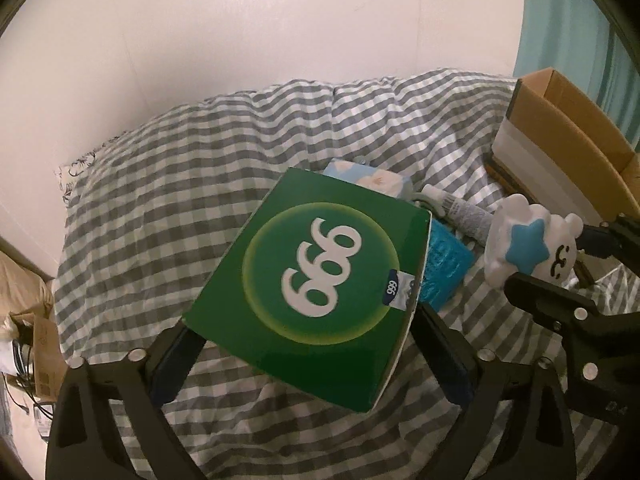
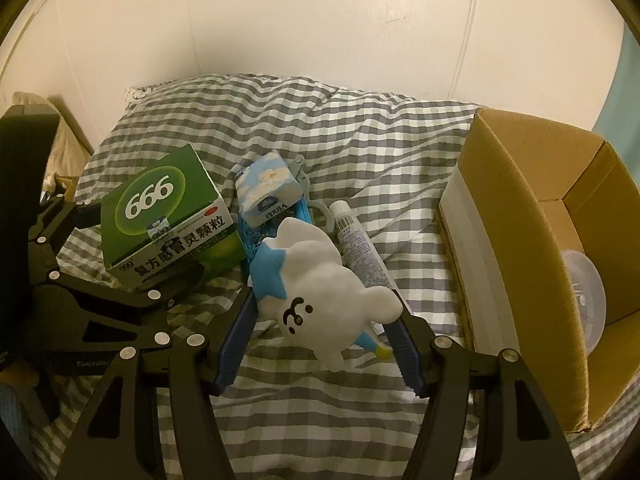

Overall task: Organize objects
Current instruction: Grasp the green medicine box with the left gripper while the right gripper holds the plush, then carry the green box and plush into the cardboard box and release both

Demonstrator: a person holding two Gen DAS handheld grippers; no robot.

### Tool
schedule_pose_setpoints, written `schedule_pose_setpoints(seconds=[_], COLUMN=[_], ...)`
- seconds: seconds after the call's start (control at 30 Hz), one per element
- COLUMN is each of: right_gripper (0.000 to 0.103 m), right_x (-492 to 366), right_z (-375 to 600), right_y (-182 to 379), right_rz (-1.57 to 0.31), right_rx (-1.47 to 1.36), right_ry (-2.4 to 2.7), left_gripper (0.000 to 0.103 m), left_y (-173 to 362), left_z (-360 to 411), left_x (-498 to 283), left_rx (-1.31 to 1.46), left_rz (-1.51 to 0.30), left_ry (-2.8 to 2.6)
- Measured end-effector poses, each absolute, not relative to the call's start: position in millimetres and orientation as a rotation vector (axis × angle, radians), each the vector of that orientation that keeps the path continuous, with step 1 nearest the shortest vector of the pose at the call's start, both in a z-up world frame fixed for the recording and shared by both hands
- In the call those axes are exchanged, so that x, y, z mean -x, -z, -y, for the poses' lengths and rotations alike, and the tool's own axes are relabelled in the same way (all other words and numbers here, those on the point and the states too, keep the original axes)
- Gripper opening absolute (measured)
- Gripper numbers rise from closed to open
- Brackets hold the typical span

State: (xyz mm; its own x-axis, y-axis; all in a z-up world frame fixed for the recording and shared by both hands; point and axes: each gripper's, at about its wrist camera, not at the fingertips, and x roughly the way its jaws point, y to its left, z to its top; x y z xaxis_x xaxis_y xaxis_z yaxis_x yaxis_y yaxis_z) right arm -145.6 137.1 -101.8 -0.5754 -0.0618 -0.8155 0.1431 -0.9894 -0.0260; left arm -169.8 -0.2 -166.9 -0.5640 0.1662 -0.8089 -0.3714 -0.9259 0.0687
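I have my left gripper (image 1: 300, 344) clamped on the green 999 medicine box (image 1: 316, 280), lifted off the bed (image 1: 200, 168); my right gripper (image 2: 324, 320) fingers pinch the white cloud plush toy (image 2: 320, 280). Judging by the cardboard box (image 2: 516, 216) holding only a clear plastic lid (image 2: 588, 292), sorting has barely begun: tissue pack (image 2: 266, 188), tube (image 2: 360, 240), blue packet (image 1: 444, 268) remain

Black claws (image 1: 304, 364) (image 2: 320, 340), blue pads, silver screws.
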Motion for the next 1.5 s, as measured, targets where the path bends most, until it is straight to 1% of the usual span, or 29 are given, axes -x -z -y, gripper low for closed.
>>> schedule_pose_setpoints(seconds=[0.23,0.4,0.63,0.83,0.97,1.23,1.5], right_gripper=[0.063,0.063,0.063,0.063,0.063,0.063,0.063], right_x=[132.2,117.9,80.4,32.2,3.8,-13.8,26.7], right_z=[-136.9,-137.0,-141.8,-161.0,-180.9,-233.6,-279.8], right_y=[83.7,53.3,-18.9,-95.0,-131.3,-175.3,-190.6], right_rz=[-0.167,-0.178,-0.184,-0.224,-0.282,-0.383,-0.369], right_rx=[-1.343,-1.275,-1.098,-0.907,-0.821,-0.754,-0.763], right_ry=[2.715,2.744,2.796,2.852,2.89,2.957,2.987], left_gripper=[0.091,0.091,0.091,0.091,0.091,0.091,0.091], left_y=[144.1,99.8,21.3,-52.9,-83.5,-108.2,-104.2], left_z=[6.0,12.0,10.3,-6.2,-30.2,-82.9,-137.1], left_x=[153.2,130.9,93.4,53.5,33.7,26.0,46.8], left_rx=[1.295,1.265,1.158,1.002,0.921,0.86,0.823], left_rz=[-0.32,-0.266,-0.297,-0.191,-0.157,-0.082,-0.064], left_ry=[-2.552,-2.617,-2.749,-2.807,-2.821,-2.822,-2.857])
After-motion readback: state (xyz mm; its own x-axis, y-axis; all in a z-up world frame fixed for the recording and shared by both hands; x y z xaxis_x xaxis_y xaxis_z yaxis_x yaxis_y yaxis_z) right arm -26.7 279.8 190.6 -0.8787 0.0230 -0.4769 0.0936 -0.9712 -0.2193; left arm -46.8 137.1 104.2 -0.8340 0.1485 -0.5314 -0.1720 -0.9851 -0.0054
